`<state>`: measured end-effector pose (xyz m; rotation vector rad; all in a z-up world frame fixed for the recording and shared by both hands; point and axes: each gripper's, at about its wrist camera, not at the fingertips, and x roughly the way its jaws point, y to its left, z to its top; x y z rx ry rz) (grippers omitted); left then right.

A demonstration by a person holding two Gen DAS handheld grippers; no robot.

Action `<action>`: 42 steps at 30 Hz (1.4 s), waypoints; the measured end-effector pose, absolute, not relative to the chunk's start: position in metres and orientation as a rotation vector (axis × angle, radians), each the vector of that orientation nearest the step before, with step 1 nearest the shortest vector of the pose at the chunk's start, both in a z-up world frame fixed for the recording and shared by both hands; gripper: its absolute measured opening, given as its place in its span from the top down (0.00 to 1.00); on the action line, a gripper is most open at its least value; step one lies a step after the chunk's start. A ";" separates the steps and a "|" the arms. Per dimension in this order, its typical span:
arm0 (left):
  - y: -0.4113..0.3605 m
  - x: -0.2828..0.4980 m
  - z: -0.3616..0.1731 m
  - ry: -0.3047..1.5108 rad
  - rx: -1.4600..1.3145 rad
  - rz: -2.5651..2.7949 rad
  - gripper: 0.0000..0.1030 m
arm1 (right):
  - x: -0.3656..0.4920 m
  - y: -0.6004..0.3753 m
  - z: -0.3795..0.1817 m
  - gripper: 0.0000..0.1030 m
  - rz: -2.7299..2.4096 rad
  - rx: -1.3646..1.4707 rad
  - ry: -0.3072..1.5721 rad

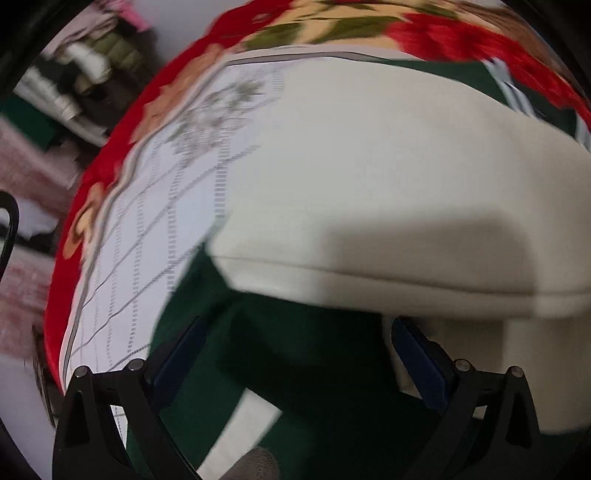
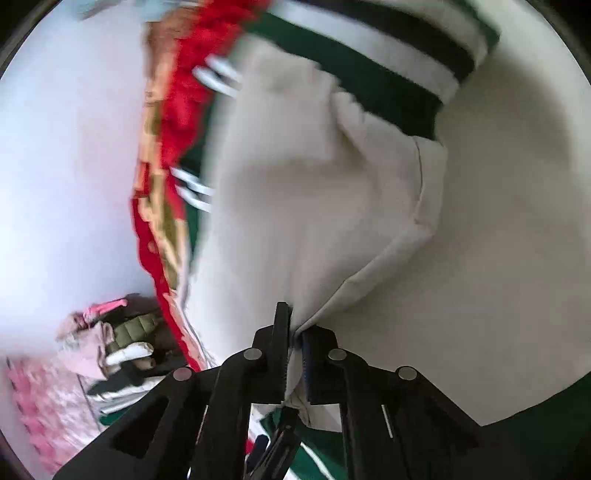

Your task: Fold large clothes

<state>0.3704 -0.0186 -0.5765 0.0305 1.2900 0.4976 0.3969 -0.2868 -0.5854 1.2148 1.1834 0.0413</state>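
The cream and green jacket (image 2: 314,184) lies on a red flowered blanket (image 1: 424,29), its hem pinched tight in the right gripper (image 2: 293,332), while the left gripper (image 1: 295,354) hovers spread wide above, grasping nothing, near a clothes pile (image 2: 118,339).

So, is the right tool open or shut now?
Shut: the right tool pinches a fold of the cream and green fabric garment between its black fingers.
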 end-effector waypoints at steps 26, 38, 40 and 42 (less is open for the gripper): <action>-0.066 0.299 -0.506 1.264 0.217 0.394 0.00 | 0.337 -0.332 -0.512 0.14 -0.068 0.627 1.416; -0.304 0.150 -0.523 1.277 0.660 0.258 0.00 | 0.220 -0.493 -0.506 0.14 -0.189 0.311 1.601; -0.344 0.122 -0.529 1.264 0.755 0.239 0.00 | 0.205 -0.519 -0.505 0.14 -0.187 0.257 1.623; -0.379 0.099 -0.537 1.267 0.815 0.211 0.00 | 0.192 -0.540 -0.506 0.14 -0.183 0.227 1.641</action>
